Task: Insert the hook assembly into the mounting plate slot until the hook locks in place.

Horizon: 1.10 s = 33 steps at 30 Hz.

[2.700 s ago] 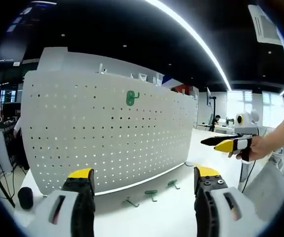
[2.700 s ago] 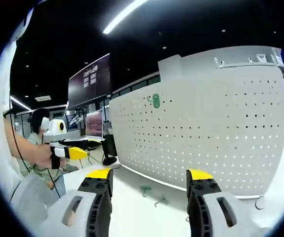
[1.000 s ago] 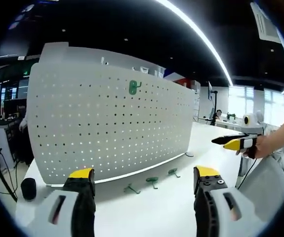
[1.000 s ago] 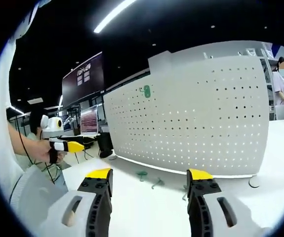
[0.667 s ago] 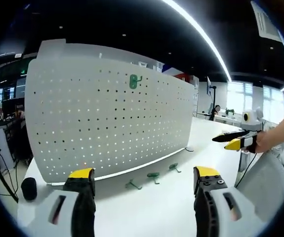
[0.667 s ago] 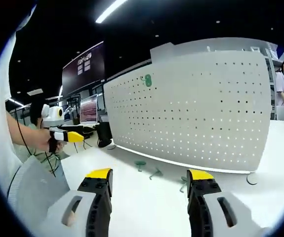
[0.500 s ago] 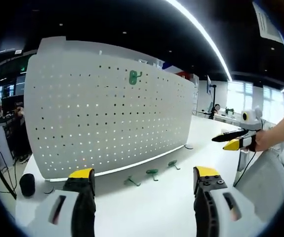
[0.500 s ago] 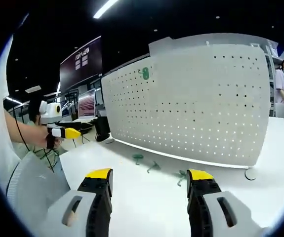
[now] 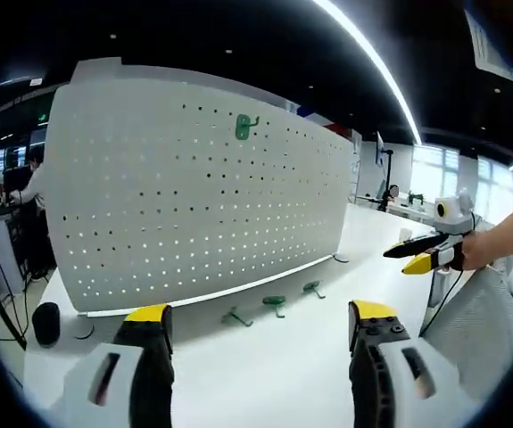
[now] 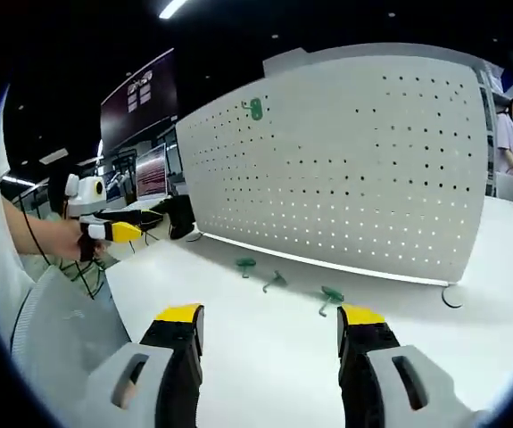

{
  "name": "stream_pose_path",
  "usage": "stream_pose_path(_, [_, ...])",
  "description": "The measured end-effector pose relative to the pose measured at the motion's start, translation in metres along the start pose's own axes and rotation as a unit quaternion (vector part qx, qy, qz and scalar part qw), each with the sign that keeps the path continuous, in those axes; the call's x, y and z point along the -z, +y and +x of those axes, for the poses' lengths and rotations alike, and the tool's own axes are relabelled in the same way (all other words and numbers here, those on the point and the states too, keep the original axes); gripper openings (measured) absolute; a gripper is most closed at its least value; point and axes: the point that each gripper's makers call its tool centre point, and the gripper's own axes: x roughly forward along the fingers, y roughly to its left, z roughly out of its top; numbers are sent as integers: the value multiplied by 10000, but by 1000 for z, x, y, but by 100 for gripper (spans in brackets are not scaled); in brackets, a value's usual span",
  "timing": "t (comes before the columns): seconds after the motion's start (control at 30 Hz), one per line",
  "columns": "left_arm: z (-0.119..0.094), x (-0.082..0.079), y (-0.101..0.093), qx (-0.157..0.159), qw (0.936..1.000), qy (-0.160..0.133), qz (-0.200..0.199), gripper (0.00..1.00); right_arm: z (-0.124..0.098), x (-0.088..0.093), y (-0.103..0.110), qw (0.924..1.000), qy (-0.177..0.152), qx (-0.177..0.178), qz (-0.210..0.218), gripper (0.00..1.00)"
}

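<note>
With one hook (image 9: 246, 127) on the board (image 9: 149, 205) at 12, three hooks (image 9: 274, 302) remain on table (image 9: 265, 374); both my grippers, left (image 9: 260, 321) & right (image 10: 269, 319), gape apart, holding nothing.

We see both views evenly bright over the white table (image 9: 265, 374) and pegboard (image 9: 194, 196), dark toward the ceiling. A long ceiling light strip (image 9: 372, 67) glares white in the left gripper view. Daylight from windows (image 9: 434, 174) washes out the far right. Soft shadow lies along the pegboard's foot. Small holes glow with backlight. Fisheye bending curves the pegboard edges; focus is fairly sharp, softer at margins.
</note>
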Motion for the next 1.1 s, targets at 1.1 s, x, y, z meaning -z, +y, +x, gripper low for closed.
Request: stream_pose_path(1.1, [47,17,8,1278,9594,1768,1791,77,-3,5,1,9998,121,28,-142,55])
